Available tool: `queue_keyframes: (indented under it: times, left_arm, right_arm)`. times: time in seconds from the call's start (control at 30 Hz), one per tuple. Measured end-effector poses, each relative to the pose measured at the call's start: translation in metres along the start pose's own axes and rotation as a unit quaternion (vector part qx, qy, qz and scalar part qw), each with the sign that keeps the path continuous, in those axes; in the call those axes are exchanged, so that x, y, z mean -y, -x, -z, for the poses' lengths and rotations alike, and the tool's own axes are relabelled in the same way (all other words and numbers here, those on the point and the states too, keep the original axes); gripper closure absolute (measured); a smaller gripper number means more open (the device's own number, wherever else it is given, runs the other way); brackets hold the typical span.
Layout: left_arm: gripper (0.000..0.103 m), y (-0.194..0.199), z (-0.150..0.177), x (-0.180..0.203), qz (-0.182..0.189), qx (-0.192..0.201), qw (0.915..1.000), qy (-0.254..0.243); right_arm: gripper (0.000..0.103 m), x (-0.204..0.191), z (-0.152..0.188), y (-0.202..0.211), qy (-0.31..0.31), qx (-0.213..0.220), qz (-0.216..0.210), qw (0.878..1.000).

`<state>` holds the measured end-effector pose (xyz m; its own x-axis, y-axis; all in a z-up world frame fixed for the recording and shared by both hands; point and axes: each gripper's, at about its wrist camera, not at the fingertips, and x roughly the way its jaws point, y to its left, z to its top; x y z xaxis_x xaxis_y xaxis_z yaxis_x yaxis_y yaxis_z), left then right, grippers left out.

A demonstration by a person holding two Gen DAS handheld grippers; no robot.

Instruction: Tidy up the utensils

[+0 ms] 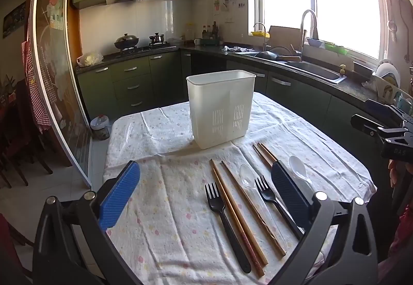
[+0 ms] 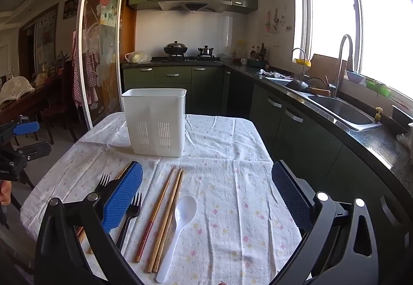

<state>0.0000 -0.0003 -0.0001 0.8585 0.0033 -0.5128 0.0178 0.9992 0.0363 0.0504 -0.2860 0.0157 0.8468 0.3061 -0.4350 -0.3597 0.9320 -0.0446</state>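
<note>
Both hand-held grippers hover released over the desk (image 1: 160, 135), jaws spread wide with nothing between the pads. Taking the white utensil holder (image 1: 220, 109) as the landmark, it stands upright on the flowered cloth (image 1: 167, 220) near the desk's far end, its slotted side facing the cameras. The left hand-held gripper (image 1: 206, 197) sits well short of the holder and tilts downward; seen from its own camera, a black fork (image 1: 225, 220) lies on the cloth nearer than the holder, inside the span of its fingers, with a pair of wooden chopsticks (image 1: 240, 217) just beside the fork. A clear plastic spoon (image 1: 247, 177) and a second black fork (image 1: 273, 202) lie next along, close to its dark right finger. Beyond that finger, still nearer than the holder, lie another chopstick pair (image 1: 264, 153) and a white spoon (image 1: 298, 168). The right hand-held gripper (image 2: 207, 197) also hangs short of the holder and angled down. From its camera the white spoon (image 2: 178, 223) and the chopstick pair (image 2: 162, 217) lie on the cloth between its fingers, nearer than the holder, untouched. Its blue left finger partly covers the forks. None of the utensils is in the holder as far as the views show.
</note>
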Motion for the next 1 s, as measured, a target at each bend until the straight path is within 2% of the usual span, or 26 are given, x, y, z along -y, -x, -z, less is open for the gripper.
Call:
queue_keyframes:
  times: [1.0]
  left_arm:
    - [0.006,0.0000,0.0000,-0.0007,0.001,-0.001,1.0000,0.003]
  right_arm:
    - [0.004,-0.0005,0.0005,-0.0017,-0.001,-0.002,-0.001,1.000]
